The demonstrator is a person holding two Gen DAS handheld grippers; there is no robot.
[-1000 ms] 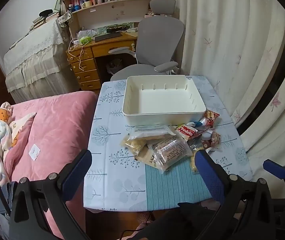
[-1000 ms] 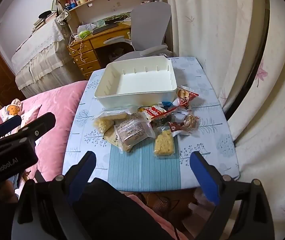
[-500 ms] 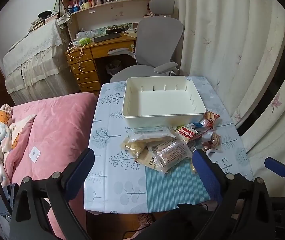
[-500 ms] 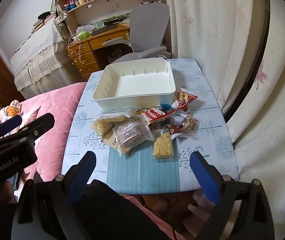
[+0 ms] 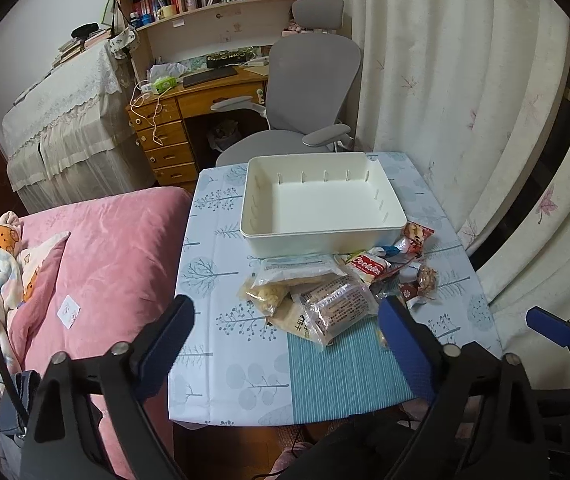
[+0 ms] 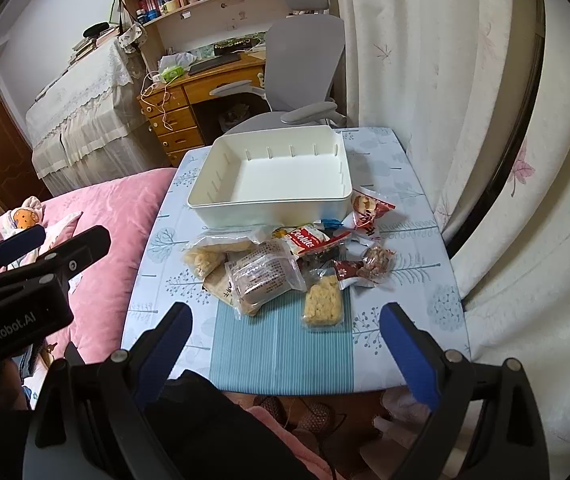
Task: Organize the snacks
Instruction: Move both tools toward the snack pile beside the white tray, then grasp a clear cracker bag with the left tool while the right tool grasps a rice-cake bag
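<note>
Snacks lie in a loose heap on the worktop, just in front of the white bin, whose inside is bare. The heap touches the bin's near wall. In it I see a clear pack of dark bread on top of a tan packet, a clear bag of pale crackers at the left, a red-and-white Cookies pack close to the bin, a red wrapper by the bin's right corner, a small clear bag of brown pieces at the right, and a yellow noodle block lying nearest to me on the blue striped mat.

My left tongs hang above the near edge of the worktop, pointing down at the heap; their blue-padded fingers are wide apart and are closing, with nothing touching either pad. From that view the bread pack shows between the fingers, lower down on the worktop. My right tongs hang over the near edge too, fingers spread wide, holding nothing; the noodle block shows between them, well below. From the right view my left tongs appear at the left, over the pink bed.

A grey office chair stands behind the worktop, by a wooden desk, and pale curtains hang at the right.
</note>
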